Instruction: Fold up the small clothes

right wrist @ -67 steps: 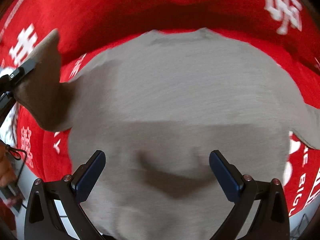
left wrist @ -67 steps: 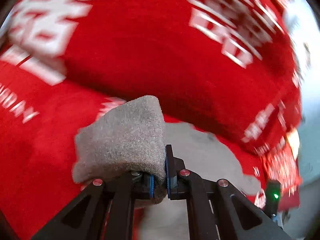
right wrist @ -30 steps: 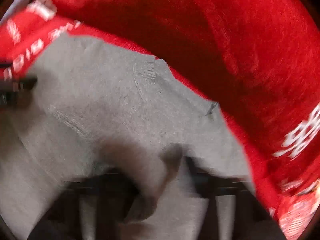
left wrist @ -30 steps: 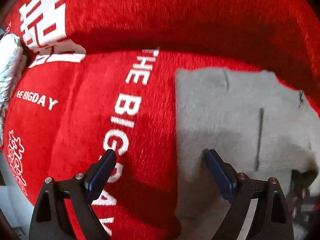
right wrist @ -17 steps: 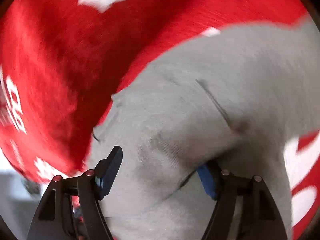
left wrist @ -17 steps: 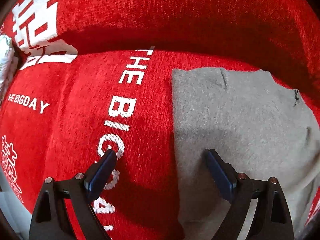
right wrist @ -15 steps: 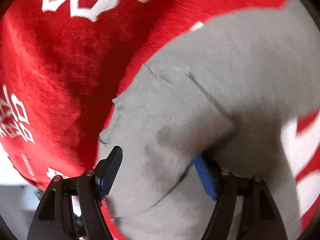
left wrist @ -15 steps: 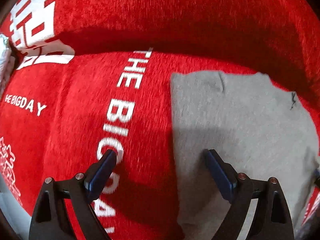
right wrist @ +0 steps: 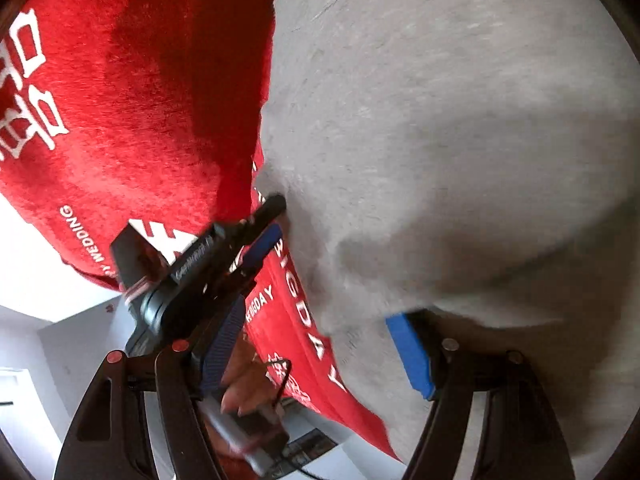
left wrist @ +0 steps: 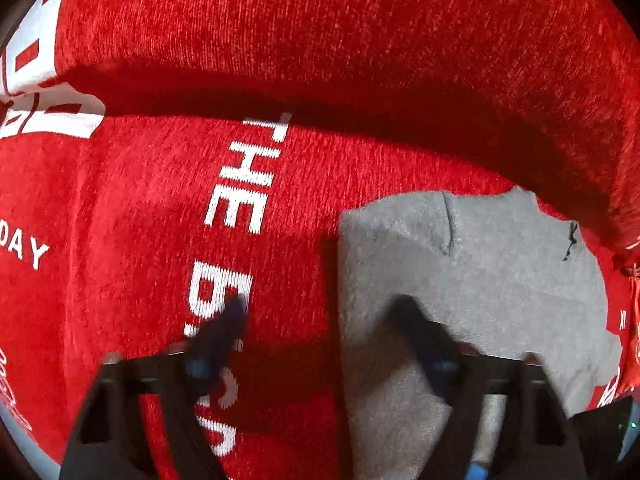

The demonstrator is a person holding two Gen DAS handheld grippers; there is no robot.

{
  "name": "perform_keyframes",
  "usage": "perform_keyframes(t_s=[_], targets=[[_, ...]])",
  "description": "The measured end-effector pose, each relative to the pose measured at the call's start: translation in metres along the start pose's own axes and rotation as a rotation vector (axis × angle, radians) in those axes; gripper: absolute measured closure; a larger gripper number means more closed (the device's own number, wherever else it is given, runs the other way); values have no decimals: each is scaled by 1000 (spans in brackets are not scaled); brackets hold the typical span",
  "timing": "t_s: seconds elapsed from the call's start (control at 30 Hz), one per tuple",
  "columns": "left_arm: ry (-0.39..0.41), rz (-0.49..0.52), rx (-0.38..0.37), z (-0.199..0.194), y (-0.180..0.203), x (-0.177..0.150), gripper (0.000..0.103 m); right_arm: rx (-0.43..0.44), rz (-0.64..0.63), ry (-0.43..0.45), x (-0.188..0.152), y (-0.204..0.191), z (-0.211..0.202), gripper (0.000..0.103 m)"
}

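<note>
A small grey knit garment [left wrist: 472,280] lies flat on a red blanket [left wrist: 280,184] printed with white letters. My left gripper [left wrist: 320,320] points down over the garment's left edge. Its jaws are closing, with that edge between them, one finger on red cloth and one on grey. In the right wrist view the garment [right wrist: 460,120] fills the upper right. My right gripper [right wrist: 316,336] is closing too, with a grey fold draped over its blue right pad [right wrist: 408,356] and no pinch visible. The left gripper [right wrist: 276,220] shows there at the garment's edge.
The red blanket rises in a raised fold [left wrist: 360,40] behind the garment. A person's hand [right wrist: 248,380] holds the left tool low in the right wrist view. White floor or wall [right wrist: 36,264] shows past the blanket's edge at lower left.
My left gripper slid toward the garment's left edge and its jaws narrowed. The right wrist view swung round, so the left gripper is now in sight, and the right jaws opened from shut.
</note>
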State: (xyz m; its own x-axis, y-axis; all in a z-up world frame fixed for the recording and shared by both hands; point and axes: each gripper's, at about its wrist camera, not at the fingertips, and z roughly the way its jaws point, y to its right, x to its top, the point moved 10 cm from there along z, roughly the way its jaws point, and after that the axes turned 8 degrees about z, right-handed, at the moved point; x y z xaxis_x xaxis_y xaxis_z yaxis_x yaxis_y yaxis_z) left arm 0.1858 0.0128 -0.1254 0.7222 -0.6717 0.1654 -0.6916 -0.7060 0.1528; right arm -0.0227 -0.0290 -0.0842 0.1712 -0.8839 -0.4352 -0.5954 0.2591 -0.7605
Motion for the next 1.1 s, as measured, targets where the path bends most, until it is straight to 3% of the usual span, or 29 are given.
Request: perform_keyframes(t_s=[0.03, 0.07, 0.1, 0.23, 0.3, 0.4, 0.43, 0.47, 0.53, 0.6, 0.7, 0.8, 0.87, 0.9, 0.97, 1.03, 1.07, 1.1], targets=[[4, 18, -25, -2, 3, 2, 68, 9, 9, -3, 1, -3, 5, 57], [-2, 26, -92, -3, 10, 2, 96, 24, 24, -20, 0, -6, 11, 89], [-5, 24, -112, -4, 10, 4, 95, 35, 31, -29, -2, -7, 19, 95], [35, 55, -123, -18, 5, 11, 95, 86, -26, -66, -18, -26, 28, 95], [48, 75, -116, -22, 0, 12, 95, 62, -25, -92, -22, -22, 40, 95], [29, 78, -50, -10, -24, 12, 95, -79, -53, -105, -21, 4, 58, 96], [21, 69, -29, -6, -31, 10, 95, -63, -50, -115, -22, 4, 56, 95], [26, 65, -23, -7, -27, 4, 96, -71, -51, -122, -23, 4, 53, 92], [42, 48, -26, -9, -30, 4, 96, -106, -99, -134, -24, 1, 32, 69], [44, 47, 2, -16, -31, 3, 96, -135, -173, -73, -13, -4, -7, 31], [79, 42, -4, -37, -31, 1, 96, -211, -216, 80, 20, 9, -78, 29], [114, 71, -13, -59, -22, -3, 95, -275, -131, 281, 70, 41, -164, 29], [126, 102, -18, -65, -12, -7, 95, -262, -56, 336, 85, 48, -187, 29], [123, 121, -18, -62, 3, -11, 95, -201, -1, 360, 98, 46, -191, 29], [111, 153, 8, -56, 12, -16, 95, -175, 40, 379, 111, 46, -195, 30], [86, 155, 48, -43, 19, -27, 95, -196, 17, 394, 122, 36, -193, 56], [66, 140, 53, -35, 21, -33, 95, -219, -13, 389, 126, 35, -195, 96], [54, 122, 55, -29, 20, -38, 95, -245, -92, 378, 130, 21, -192, 95]])
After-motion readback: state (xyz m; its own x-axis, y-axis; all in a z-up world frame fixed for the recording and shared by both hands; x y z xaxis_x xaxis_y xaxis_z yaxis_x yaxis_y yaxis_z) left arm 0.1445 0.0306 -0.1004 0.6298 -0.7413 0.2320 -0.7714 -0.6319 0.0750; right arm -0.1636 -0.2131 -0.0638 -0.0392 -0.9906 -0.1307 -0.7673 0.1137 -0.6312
